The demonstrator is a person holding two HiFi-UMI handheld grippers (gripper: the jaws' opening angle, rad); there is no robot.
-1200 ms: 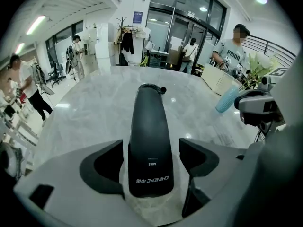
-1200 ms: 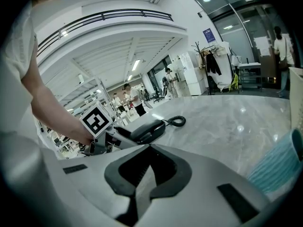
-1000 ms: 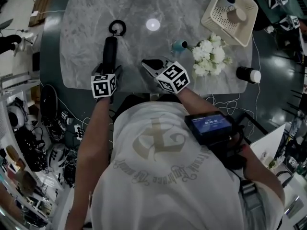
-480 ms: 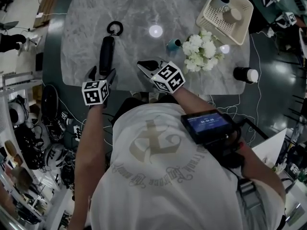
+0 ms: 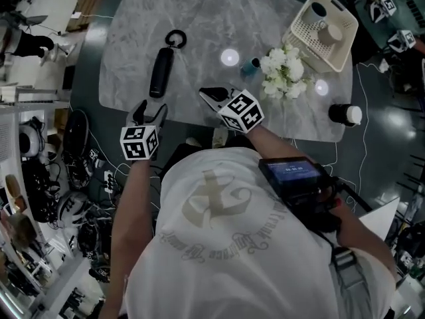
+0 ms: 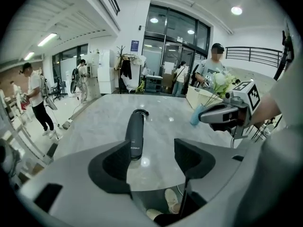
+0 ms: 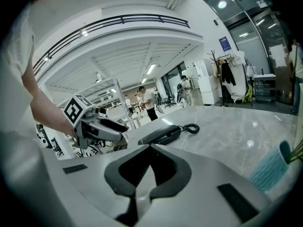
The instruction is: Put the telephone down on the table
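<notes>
In the left tool's view, the near end of the telephone [image 6: 135,131] was partly hidden behind the left pad of the left tool [image 6: 151,148], and the print on its casing was too small to read. In the right tool's view, a ribbed blue thing [image 7: 271,168] ran off the right edge, so what it was could not be told. In the head view, the right tool [image 5: 207,93] and its marker cube covered a stretch of the near rim of the surface [image 5: 199,18], and the things inside the basket [image 5: 300,37] at the far right were too small to identify.
</notes>
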